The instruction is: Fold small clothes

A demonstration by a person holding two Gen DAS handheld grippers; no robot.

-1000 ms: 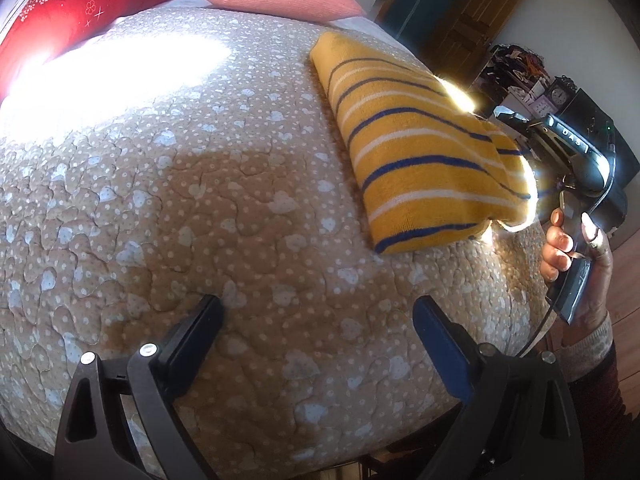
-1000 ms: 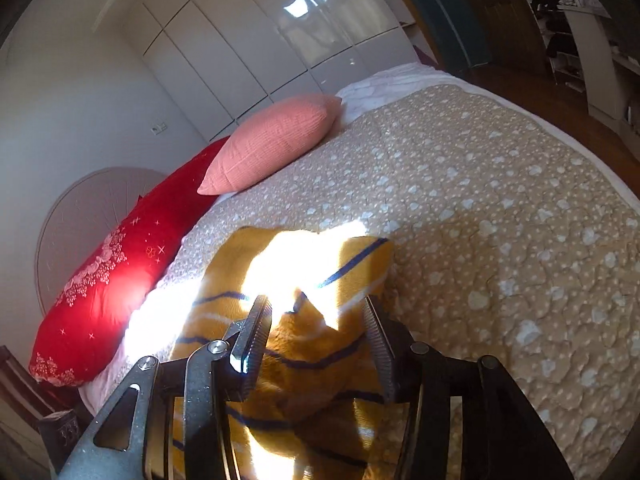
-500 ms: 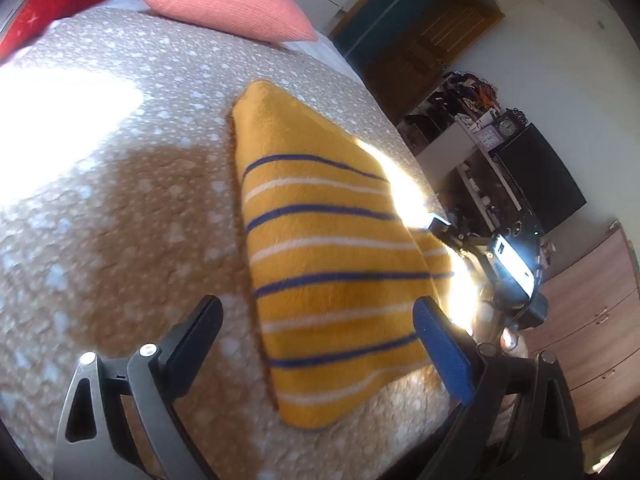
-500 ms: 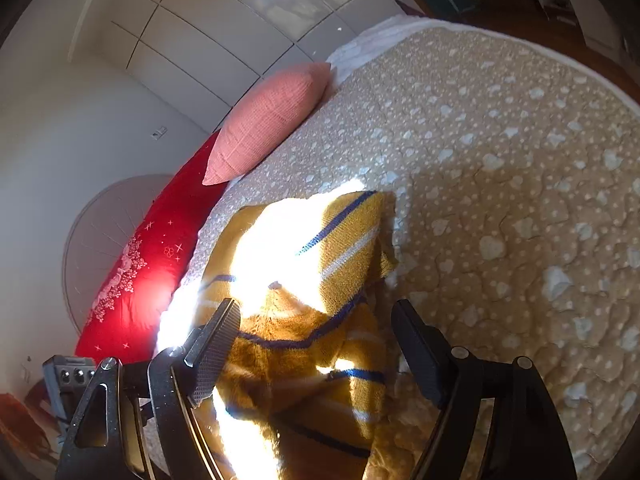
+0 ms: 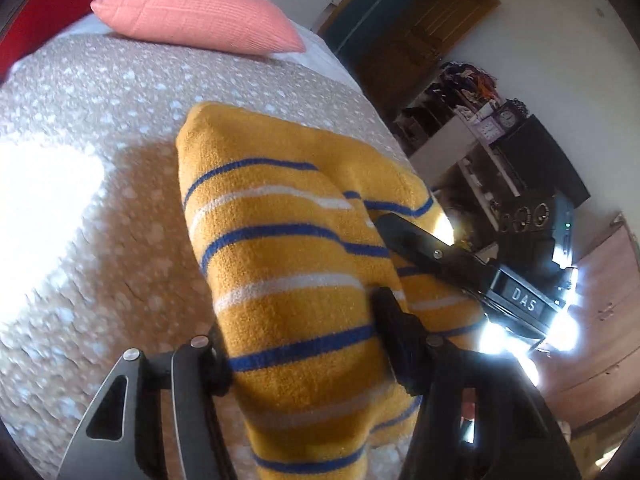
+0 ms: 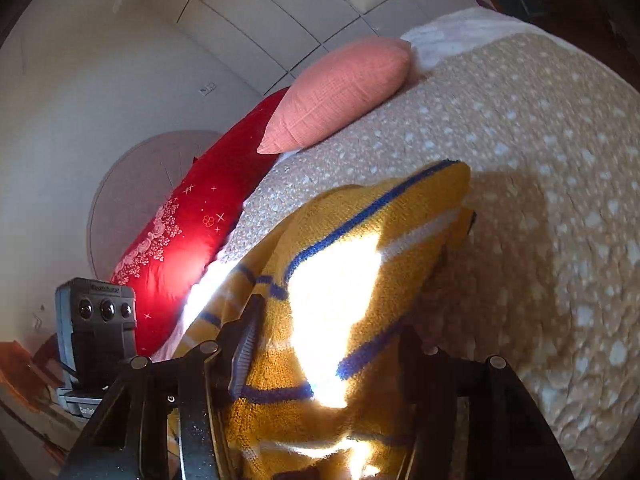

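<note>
Left gripper (image 5: 304,340) pinching striped sweater (image 5: 288,248), right gripper (image 6: 328,364) pinching it too, quilted bedspread (image 5: 100,240)

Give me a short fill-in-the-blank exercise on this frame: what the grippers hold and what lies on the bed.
1. Both grippers, left gripper and right gripper, are closed on the yellow ____ sweater.
2. The pillow nearest the sweater's far end is ____ in colour.
3. Beside it, at the head of the bed, lies a ____ cushion with white embroidery.
4. The quilt is beige with ____ spots.

Missing words: striped; pink; red; white
</note>
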